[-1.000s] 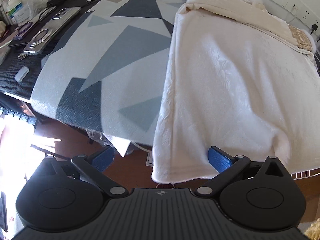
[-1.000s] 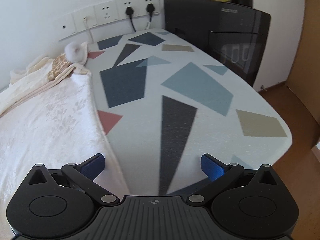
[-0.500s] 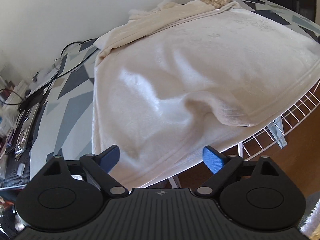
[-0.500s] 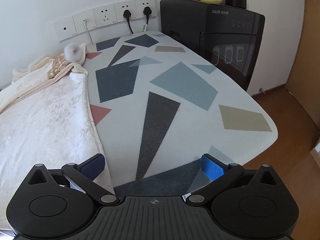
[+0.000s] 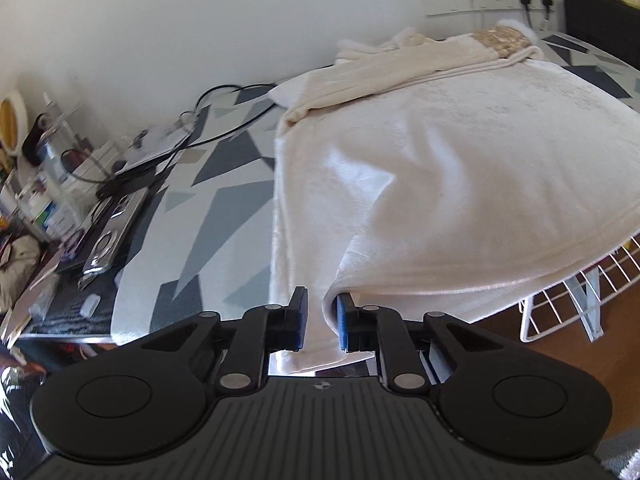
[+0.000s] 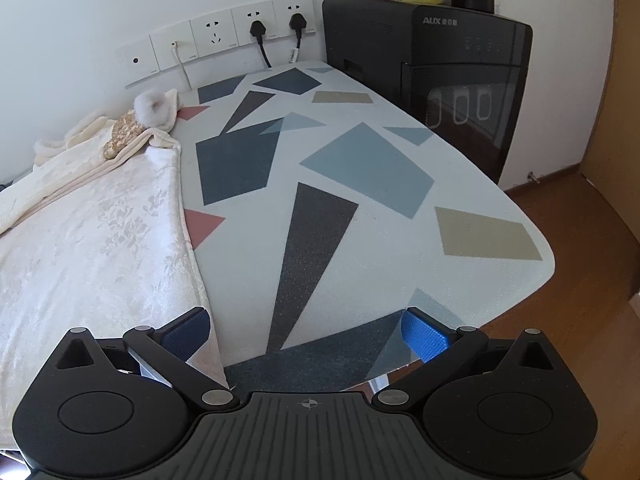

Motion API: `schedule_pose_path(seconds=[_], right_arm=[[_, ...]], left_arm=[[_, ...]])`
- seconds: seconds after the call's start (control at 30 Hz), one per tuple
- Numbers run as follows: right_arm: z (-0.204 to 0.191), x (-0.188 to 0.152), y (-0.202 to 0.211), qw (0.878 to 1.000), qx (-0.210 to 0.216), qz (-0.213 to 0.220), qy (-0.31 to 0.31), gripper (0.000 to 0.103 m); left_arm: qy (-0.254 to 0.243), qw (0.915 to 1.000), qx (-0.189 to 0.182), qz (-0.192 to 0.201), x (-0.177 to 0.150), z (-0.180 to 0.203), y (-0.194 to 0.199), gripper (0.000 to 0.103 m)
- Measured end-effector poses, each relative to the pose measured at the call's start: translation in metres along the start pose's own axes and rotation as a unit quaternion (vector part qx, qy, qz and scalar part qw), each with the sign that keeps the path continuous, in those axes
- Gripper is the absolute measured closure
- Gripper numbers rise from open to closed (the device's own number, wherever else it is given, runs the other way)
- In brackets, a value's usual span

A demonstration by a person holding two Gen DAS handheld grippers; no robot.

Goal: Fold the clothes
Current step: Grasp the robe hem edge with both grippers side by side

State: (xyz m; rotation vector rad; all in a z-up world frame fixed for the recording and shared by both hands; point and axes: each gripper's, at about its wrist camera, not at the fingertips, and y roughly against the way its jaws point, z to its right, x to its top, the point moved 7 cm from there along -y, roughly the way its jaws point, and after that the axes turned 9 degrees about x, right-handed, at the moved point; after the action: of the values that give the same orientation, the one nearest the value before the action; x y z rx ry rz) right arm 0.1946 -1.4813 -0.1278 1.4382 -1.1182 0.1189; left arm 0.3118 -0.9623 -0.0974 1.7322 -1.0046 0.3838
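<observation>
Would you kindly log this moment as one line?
left gripper: shut on cream fleece garment hem | right gripper: open, empty

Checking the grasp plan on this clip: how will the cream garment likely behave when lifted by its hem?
The cream garment likely hangs floppy: it already drapes over the table edge. Its plush pile suggests some weight, so it may sag. The left hand-held gripper has closed narrowly on the thick hem; slipping seems unlikely.
</observation>
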Motion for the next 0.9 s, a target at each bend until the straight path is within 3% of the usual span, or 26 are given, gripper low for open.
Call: schedule_pose_path(seconds=[0.2, 0.33, 0.4, 0.43, 0.47, 0.53, 0.63, 0.77, 0.9], right_arm=[[-0.003, 0.000, -0.002, 1.000, 0.009, -0.004, 0.002, 0.001], [-0.008, -0.002, -0.002, 1.000, 0.015, -0.010, 0.017, 0.001], [-0.011, -0.005, -0.002, 0.999, 0.018, -0.015, 0.027, 0.001], [-0.012, -0.006, -0.002, 0.999, 0.019, -0.017, 0.033, 0.001], [-0.013, -0.008, -0.003, 0.999, 0.021, -0.019, 0.038, 0.001], [-0.018, -0.011, -0.005, 0.998, 0.023, -0.025, 0.048, 0.001], [-0.025, -0.017, -0.010, 0.997, 0.027, -0.033, 0.062, 0.001], [-0.036, -0.024, -0.015, 0.995, 0.027, -0.040, 0.086, 0.004], [-0.045, -0.025, -0.012, 0.994, 0.038, -0.030, 0.102, 0.025]], left_arm=[[0.013, 0.9993, 0.024, -0.026, -0.014, -0.012, -0.002, 0.087], [0.090, 0.9907, 0.048, -0.090, -0.036, -0.034, -0.016, 0.085], [0.140, 0.9838, 0.037, -0.105, -0.038, -0.048, -0.020, 0.076], [0.166, 0.9797, 0.028, -0.109, -0.038, -0.054, -0.020, 0.063], [0.189, 0.9758, 0.017, -0.110, -0.037, -0.058, -0.021, 0.043], [0.228, 0.9686, -0.006, -0.098, -0.030, -0.063, -0.019, 0.017], [0.274, 0.9558, -0.028, -0.102, -0.021, -0.066, -0.025, 0.016], [0.311, 0.9376, -0.057, -0.144, -0.022, -0.057, -0.043, 0.016], [0.307, 0.9342, -0.071, -0.167, -0.024, -0.046, -0.051, 0.020]])
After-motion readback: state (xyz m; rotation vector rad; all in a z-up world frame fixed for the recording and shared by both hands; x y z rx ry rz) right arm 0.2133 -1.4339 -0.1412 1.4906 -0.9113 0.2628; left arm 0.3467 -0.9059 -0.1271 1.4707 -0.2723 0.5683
